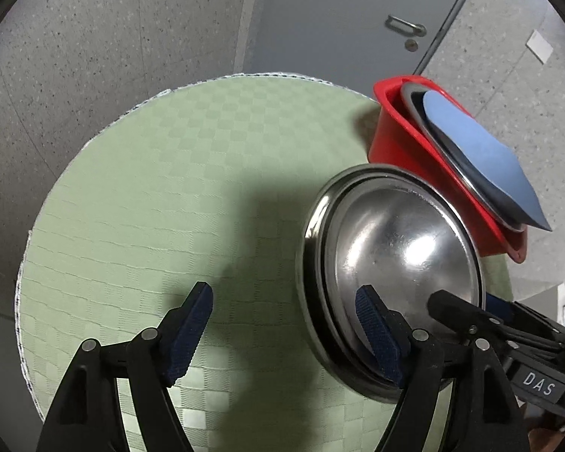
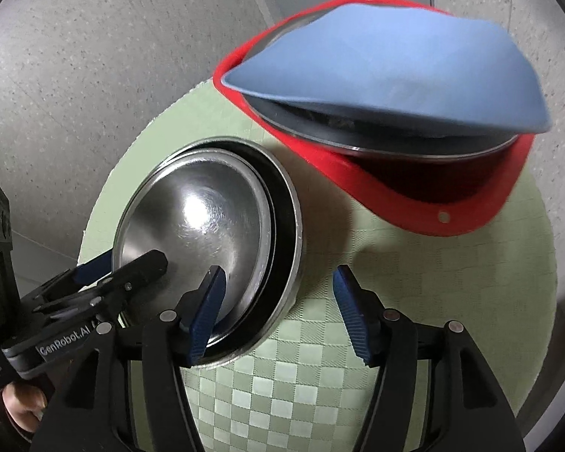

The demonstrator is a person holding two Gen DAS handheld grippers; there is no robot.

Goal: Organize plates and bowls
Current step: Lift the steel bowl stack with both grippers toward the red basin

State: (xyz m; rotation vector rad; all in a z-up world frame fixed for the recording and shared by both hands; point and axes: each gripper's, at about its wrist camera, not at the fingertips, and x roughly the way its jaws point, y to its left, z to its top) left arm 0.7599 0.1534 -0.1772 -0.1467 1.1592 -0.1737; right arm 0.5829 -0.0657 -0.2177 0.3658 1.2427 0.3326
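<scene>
A steel bowl (image 1: 403,248) sits nested in a larger steel bowl on the round green checked mat (image 1: 169,188); it also shows in the right wrist view (image 2: 199,218). A red basin (image 1: 399,139) holds a steel plate and a blue plate (image 1: 482,158), tilted; the basin (image 2: 452,207) and blue plate (image 2: 388,64) fill the upper right of the right wrist view. My left gripper (image 1: 282,331) is open, its right finger over the bowls' near rim. My right gripper (image 2: 278,312) is open, its left finger at the bowls' near rim. Both are empty.
The mat (image 2: 320,358) covers a small round table. Speckled grey floor (image 1: 94,56) lies around it, and a grey door (image 1: 339,19) stands behind. The other gripper shows at the edge of each view.
</scene>
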